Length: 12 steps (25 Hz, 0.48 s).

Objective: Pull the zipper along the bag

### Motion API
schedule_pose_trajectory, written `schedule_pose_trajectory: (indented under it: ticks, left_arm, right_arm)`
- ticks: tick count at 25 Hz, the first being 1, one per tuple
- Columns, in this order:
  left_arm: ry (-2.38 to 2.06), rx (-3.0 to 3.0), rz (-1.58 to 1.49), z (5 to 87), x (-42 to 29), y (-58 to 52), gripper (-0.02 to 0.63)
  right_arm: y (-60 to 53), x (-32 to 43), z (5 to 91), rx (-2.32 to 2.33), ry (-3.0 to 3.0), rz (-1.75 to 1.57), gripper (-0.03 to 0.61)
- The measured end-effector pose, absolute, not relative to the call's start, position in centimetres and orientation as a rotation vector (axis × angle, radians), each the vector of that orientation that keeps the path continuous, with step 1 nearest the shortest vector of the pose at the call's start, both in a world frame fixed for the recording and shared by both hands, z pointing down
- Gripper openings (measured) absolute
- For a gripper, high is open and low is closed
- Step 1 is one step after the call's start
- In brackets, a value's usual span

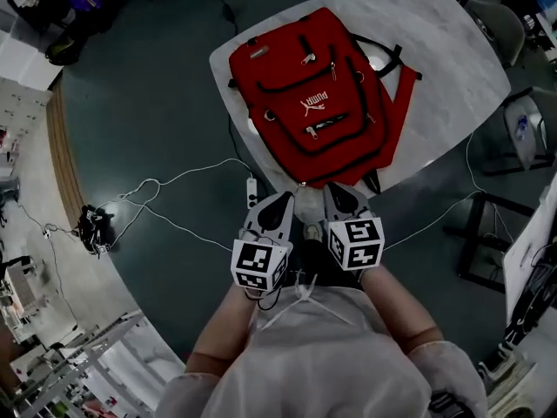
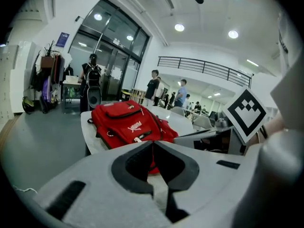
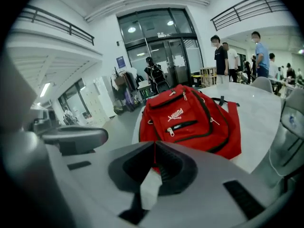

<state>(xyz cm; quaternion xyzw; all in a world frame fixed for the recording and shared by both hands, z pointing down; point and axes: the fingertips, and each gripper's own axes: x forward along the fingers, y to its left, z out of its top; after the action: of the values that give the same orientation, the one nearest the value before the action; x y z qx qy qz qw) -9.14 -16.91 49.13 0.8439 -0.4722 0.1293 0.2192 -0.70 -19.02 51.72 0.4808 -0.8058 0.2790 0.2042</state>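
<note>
Both grippers are out in front of me, side by side, short of the desk (image 1: 452,55) and not touching anything. My left gripper (image 2: 153,143) is fully closed, tips pressed together with nothing between them. My right gripper (image 3: 154,143) looks the same: tips meeting, nothing held.

The bag (image 1: 313,94) is a red backpack lying flat on the pale desk, front side up, with its bottom end at the desk edge nearest me. It sits at the near left part of the top, and the shoulder straps (image 1: 402,85) spill out to the right of it. The front has a few black-trimmed zip lines. The small front pocket zip (image 3: 183,126) under the white logo has a light pull (image 3: 171,132) at its left end in the right gripper view (from my head it looks about mid-bag).

On the dark floor (image 1: 148,103) just left of the desk there's a white power strip (image 1: 251,192) with cables (image 1: 157,185) trailing off to the left.
</note>
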Motion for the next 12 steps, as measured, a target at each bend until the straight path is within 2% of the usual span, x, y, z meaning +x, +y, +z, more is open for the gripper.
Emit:
schedule_pose_trajectory:
  ticks: [12]
  left_arm:
    - [-1.121, 2.213, 0.504, 59.6, -9.8, -15.8, 0.02]
  right_arm:
    - [-19.9, -1.4, 62.1, 1.267, -2.01, 0.909, 0.028]
